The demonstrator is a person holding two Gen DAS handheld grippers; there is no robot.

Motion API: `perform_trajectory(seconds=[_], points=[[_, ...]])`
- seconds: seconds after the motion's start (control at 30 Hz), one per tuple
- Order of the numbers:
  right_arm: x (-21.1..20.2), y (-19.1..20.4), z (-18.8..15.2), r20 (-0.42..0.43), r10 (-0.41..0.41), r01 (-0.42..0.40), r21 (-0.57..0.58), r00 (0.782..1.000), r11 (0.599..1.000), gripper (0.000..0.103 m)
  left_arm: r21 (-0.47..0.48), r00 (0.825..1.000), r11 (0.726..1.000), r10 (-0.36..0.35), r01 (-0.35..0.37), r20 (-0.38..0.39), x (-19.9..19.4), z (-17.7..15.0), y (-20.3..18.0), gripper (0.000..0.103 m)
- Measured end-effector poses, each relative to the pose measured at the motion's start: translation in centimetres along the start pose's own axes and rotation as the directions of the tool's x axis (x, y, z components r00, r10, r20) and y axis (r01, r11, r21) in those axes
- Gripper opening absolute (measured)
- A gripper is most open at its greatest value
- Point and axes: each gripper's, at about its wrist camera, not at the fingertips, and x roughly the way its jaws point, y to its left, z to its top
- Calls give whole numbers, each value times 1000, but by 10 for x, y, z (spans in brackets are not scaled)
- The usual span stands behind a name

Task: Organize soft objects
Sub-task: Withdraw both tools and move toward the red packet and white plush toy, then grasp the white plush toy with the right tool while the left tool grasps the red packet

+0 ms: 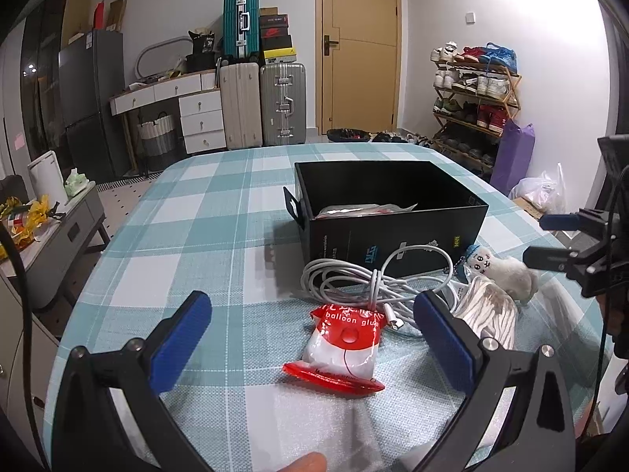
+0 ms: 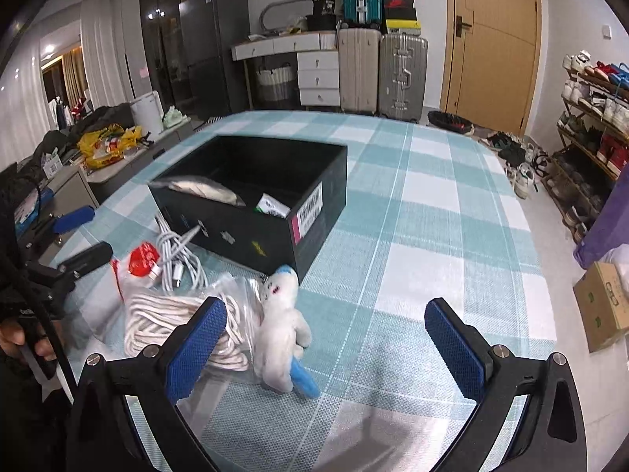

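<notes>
A bench covered with a teal-and-white checked cloth [image 1: 204, 212] carries a black box [image 1: 387, 216], open at the top, with some packets already lying inside it. In front of the box, on the near side, the soft things lie in a loose cluster.

The left gripper [image 1: 312, 338] hovers low over the cloth with its blue pads wide apart, holding nothing. Between them lies a red-and-white packet [image 1: 342, 348] printed "balloon glue", flat on the cloth. Just beyond the packet sits a coiled white cable [image 1: 365, 279], touching the box's near wall. To the right of the cable is a bagged bundle of white rope [image 1: 491, 310], and behind it a small grey-white plush toy [image 1: 507, 271] with a blue cap, near the box's near right corner.

The right gripper [image 2: 326, 338] is also spread open and empty. In its view the plush toy [image 2: 281, 338] lies just inside its left pad, touching the clear bag of rope [image 2: 173, 322] on its left. The cable [image 2: 177, 255] and the red packet [image 2: 141, 263] lie farther left, by the box [image 2: 251, 232].

The left gripper shows at the left edge of this view, held by a hand [image 2: 23, 338].
</notes>
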Motion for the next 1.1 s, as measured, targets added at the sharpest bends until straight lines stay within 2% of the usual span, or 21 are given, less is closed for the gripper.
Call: perform_trajectory(seconds=[0.4, 0.87, 0.93, 1.0, 1.1], points=[[26, -4, -8, -83, -35, 35, 2, 996, 999, 102, -7, 1000, 1000, 7, -7, -21, 2, 0, 0, 103], [40, -9, -13, -124, 3, 1, 32, 992, 999, 102, 13, 999, 1000, 16, -16, -33, 4, -1, -3, 103], [41, -7, -13, -126, 14, -10, 27, 992, 1000, 99, 12, 999, 1000, 14, -14, -35, 5, -1, -3, 103], [43, -6, -13, -129, 21, -18, 26, 991, 999, 90, 12, 999, 1000, 15, -14, -38, 5, 0, -4, 103], [43, -4, -13, -127, 36, -32, 31, 991, 999, 84, 13, 999, 1000, 9, -8, -44, 6, 0, -4, 103]])
